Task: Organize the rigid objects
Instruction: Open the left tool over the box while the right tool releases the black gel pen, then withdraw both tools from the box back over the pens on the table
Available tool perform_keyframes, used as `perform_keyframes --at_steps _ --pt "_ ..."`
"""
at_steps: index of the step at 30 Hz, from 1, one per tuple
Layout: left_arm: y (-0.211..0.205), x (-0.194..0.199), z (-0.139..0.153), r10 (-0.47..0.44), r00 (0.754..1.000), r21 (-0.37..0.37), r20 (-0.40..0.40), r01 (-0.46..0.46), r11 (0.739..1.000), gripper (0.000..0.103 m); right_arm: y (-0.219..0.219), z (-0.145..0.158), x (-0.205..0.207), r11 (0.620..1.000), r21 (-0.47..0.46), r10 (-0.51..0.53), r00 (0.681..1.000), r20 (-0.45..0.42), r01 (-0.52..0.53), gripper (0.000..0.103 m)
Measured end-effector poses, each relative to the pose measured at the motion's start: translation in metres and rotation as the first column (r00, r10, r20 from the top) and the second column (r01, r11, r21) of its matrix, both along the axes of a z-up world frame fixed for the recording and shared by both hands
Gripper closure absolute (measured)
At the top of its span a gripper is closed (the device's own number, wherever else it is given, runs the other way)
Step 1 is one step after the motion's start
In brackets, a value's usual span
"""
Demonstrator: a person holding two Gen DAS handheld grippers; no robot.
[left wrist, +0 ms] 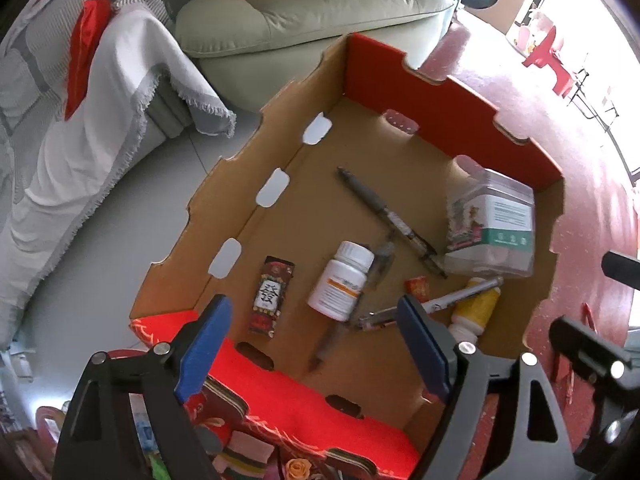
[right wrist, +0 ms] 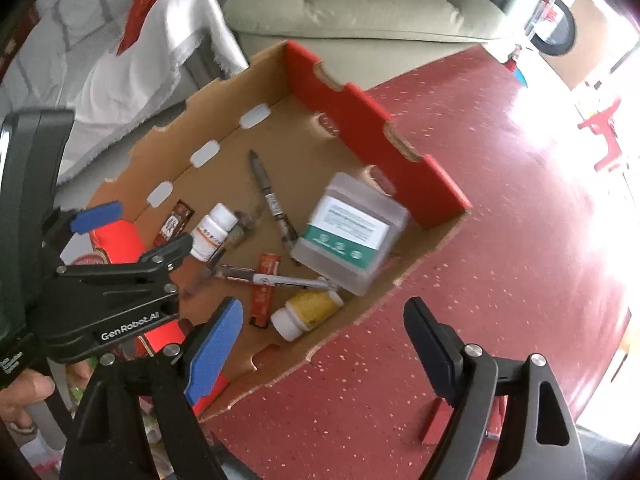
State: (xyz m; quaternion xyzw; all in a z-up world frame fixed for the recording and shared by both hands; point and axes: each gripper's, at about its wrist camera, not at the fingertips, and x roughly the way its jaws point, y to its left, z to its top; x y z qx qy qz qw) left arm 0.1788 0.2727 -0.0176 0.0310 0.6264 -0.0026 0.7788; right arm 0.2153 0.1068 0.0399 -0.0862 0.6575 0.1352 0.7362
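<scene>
Left wrist view shows the left gripper spread wide and empty above the shallow brown cardboard box with red walls, where the white pill bottle lies. The right gripper also gapes, holding nothing. The clear plastic jar with a green label looks tilted near the box's low edge and could topple onto the pens if nudged.

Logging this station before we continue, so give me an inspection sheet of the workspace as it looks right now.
Surface: red speckled tabletop, bare beside the box.
Job's things: open cardboard box holding a white pill bottle, yellow bottle, clear plastic container, dark pen, silver pen and a dark printed packet.
Clutter: small red packet in the box.
Grippers: left gripper and right gripper over the box, jaws wide apart, nothing between them.
Cables: nothing seen.
Surroundings: pale green sofa, grey-white blanket.
</scene>
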Motion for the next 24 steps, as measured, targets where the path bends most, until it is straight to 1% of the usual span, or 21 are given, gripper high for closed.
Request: perform_keyframes --at_steps 6,11,13,15,16,17,18,19,21,23,24 --pt "-0.031 -0.01 0.015 -0.058 0.998 0.001 0.019 0.058 0.998 0.016 -0.037 0.011 -0.01 0.997 0.01 -0.082 0.997 0.006 0.082 0.019" --pt "-0.078 -0.021 0.023 -0.158 0.987 -0.003 0.014 0.158 0.987 0.016 -0.079 0.017 -0.025 0.985 0.015 -0.173 0.985 0.009 0.173 0.019" --pt "-0.101 -0.029 0.028 -0.195 0.981 -0.026 0.008 0.195 0.98 0.016 -0.099 0.019 -0.035 0.977 0.02 -0.211 0.977 0.006 0.211 0.019" --pt "-0.129 -0.039 0.031 -0.238 0.971 -0.069 -0.009 0.237 0.969 0.015 -0.127 0.02 -0.049 0.962 0.026 -0.27 0.963 0.003 0.27 0.019" --pt "-0.142 -0.044 0.031 -0.26 0.965 -0.084 -0.021 0.258 0.963 0.012 -0.144 0.018 -0.058 0.949 0.029 -0.313 0.95 -0.005 0.313 0.019" --pt "-0.161 -0.052 0.029 -0.289 0.956 -0.102 -0.04 0.284 0.953 0.009 -0.169 0.014 -0.071 0.927 0.029 -0.374 0.927 -0.022 0.375 0.019" --pt "-0.172 -0.057 0.027 -0.306 0.951 -0.113 -0.052 0.299 0.948 0.002 -0.187 0.009 -0.083 0.906 0.025 -0.421 0.906 -0.038 0.422 0.019" --pt "-0.188 -0.064 0.023 -0.326 0.943 -0.13 -0.071 0.315 0.94 0.0 -0.209 0.003 -0.097 0.879 0.013 -0.475 0.878 -0.061 0.477 0.019" --pt "-0.219 -0.08 0.008 -0.36 0.926 -0.151 -0.115 0.342 0.928 0.0 -0.252 -0.012 -0.13 0.819 -0.028 -0.572 0.812 -0.114 0.573 0.019" --pt "-0.248 -0.092 -0.01 -0.383 0.91 -0.145 -0.157 0.362 0.921 0.0 -0.285 -0.023 -0.162 0.76 -0.063 -0.648 0.746 -0.154 0.647 0.019" --pt "-0.263 -0.098 -0.021 -0.394 0.903 -0.135 -0.17 0.374 0.917 0.0 -0.301 -0.028 -0.183 0.725 -0.072 -0.685 0.707 -0.175 0.685 0.019"
